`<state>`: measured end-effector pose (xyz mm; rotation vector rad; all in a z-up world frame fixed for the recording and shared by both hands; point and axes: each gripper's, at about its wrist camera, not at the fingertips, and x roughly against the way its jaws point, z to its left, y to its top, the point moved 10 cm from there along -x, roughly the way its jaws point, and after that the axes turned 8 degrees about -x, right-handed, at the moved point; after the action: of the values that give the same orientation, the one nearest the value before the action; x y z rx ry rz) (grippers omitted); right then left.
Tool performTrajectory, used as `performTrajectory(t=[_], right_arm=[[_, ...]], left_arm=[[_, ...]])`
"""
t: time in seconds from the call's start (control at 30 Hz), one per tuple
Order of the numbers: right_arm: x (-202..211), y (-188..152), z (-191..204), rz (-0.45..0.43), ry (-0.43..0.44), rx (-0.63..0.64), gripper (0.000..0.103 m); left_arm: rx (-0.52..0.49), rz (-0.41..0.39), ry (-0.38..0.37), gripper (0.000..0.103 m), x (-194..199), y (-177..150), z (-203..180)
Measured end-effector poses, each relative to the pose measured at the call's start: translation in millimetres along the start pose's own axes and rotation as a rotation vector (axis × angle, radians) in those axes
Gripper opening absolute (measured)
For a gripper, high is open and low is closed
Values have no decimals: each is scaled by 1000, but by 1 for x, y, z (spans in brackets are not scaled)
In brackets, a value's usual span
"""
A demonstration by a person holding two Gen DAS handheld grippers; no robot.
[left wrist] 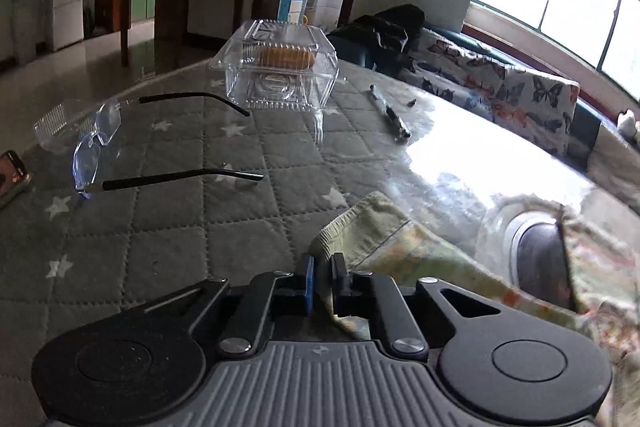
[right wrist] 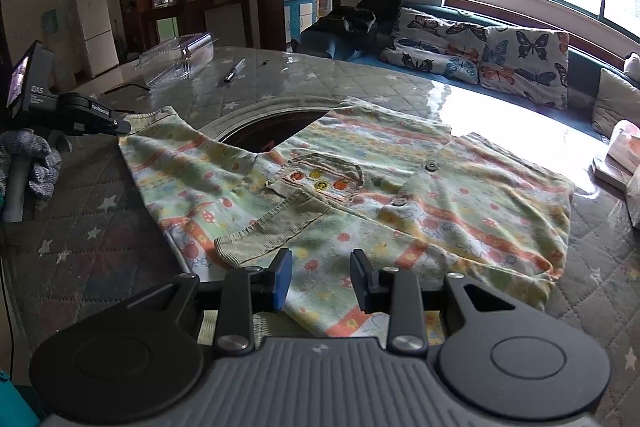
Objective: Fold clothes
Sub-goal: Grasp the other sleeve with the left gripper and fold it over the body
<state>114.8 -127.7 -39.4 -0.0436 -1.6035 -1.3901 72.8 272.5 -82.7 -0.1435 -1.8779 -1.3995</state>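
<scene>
A: Where is the shirt [right wrist: 360, 195]?

B: Spread on the desk [right wrist: 100, 227], over the round dark opening [right wrist: 276, 131] in the middle of it. Collar and chest pocket [right wrist: 320, 179] face up, and the near hem runs under the right gripper [right wrist: 320, 283].

A: And that gripper's fingers [right wrist: 282, 279]?

B: Spread apart, empty, poised over the patterned cloth near the desk's front edge.

A: The left gripper [left wrist: 323, 281]?

B: Its fingers [left wrist: 308, 279] are clamped on a sleeve cuff [left wrist: 360, 223] at the shirt's left side. In the right wrist view a gloved hand [right wrist: 34, 163] holds that tool by the desk's left edge.

A: Anything else on the desk?

B: Toward the far edge, a clear plastic box [left wrist: 280, 67] with something round and tan inside, and a pen [left wrist: 390, 115] just right of it. Glasses [left wrist: 132, 143] lie open nearer the left edge, with a phone [left wrist: 12, 177] at the very edge.
</scene>
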Motion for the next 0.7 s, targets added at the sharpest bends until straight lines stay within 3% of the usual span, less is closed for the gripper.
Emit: performTrajectory(t=[0.17,0.37,0.7], right_arm=[[14,2,-12,-29,-12,-32,32],[32,0,-39,-71,-46,-110,32],[68,-15,-96,-137,-131,-237,32]], left_arm=[[14,-79,-141,7,41,24,-34],[-66,-148,-375,7,103,40,-118],[-262,-74,-686,7,144,-11,-276]])
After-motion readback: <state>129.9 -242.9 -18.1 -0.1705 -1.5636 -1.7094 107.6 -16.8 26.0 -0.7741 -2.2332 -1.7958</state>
